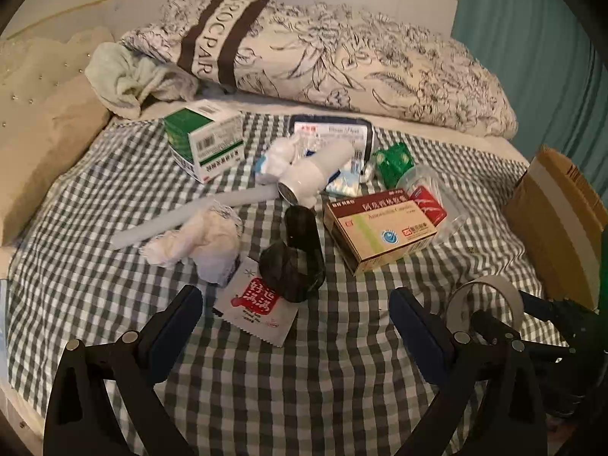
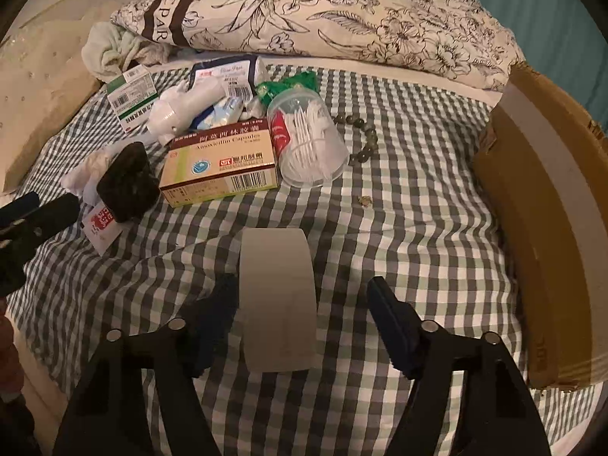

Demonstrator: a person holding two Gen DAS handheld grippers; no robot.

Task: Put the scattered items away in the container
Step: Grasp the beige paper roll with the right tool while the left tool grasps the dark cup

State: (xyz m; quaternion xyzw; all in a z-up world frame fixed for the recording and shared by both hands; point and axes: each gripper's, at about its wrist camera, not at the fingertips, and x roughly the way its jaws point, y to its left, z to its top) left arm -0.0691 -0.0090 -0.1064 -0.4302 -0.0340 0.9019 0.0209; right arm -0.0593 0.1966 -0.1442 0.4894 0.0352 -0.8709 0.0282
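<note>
Scattered items lie on a checked bedsheet (image 1: 304,380). My right gripper (image 2: 300,319) is open around a white tape roll (image 2: 279,300), whose left side touches the left finger; the roll also shows in the left wrist view (image 1: 486,296). My left gripper (image 1: 296,311) is open and empty, just short of a red-and-white sachet (image 1: 258,309) and a black roll (image 1: 296,266). A brown medicine box (image 1: 380,228), a green-and-white box (image 1: 205,140), crumpled tissues (image 1: 197,243) and a clear cup of cotton swabs (image 2: 307,144) lie beyond. The cardboard box (image 2: 543,228) stands at the right.
A floral duvet (image 2: 342,11) and a pale cloth (image 1: 121,76) lie at the back. A cushion (image 1: 45,144) sits at the left. A bead bracelet (image 2: 361,136) and a small scrap (image 2: 364,200) lie on the sheet near the cardboard box. A teal curtain (image 1: 532,57) hangs behind.
</note>
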